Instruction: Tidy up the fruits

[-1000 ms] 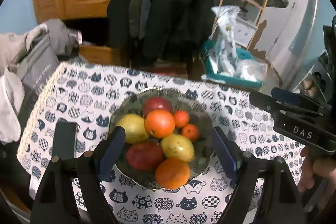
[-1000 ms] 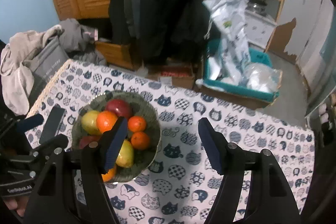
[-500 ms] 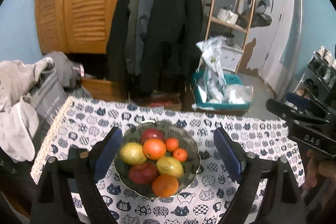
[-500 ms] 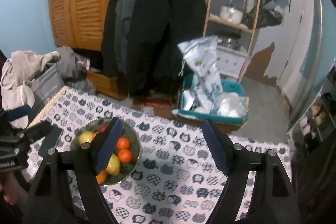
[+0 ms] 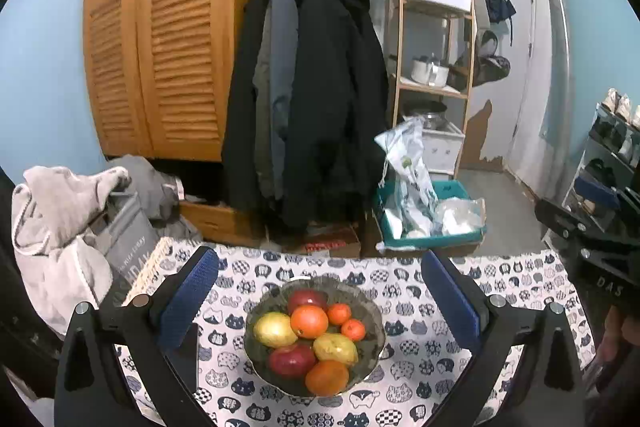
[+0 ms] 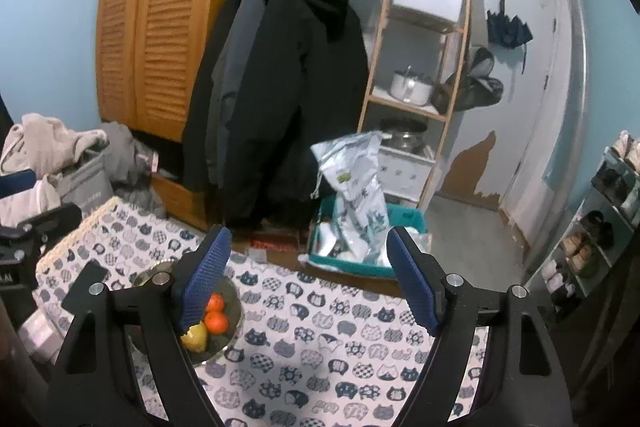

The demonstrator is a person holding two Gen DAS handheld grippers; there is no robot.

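Fruit sits heaped in the bowl (image 5: 376, 323) on the bench (image 5: 420, 383), none loose, so sorting appears complete. Left claw (image 5: 320, 303), jaws just opened wide, and right claw (image 6: 308, 279), also parted, hold nothing.

Glossy fruit (image 5: 309, 321), patterned cloth tablecloth (image 5: 416, 367), slatted wood doors (image 5: 160, 47)
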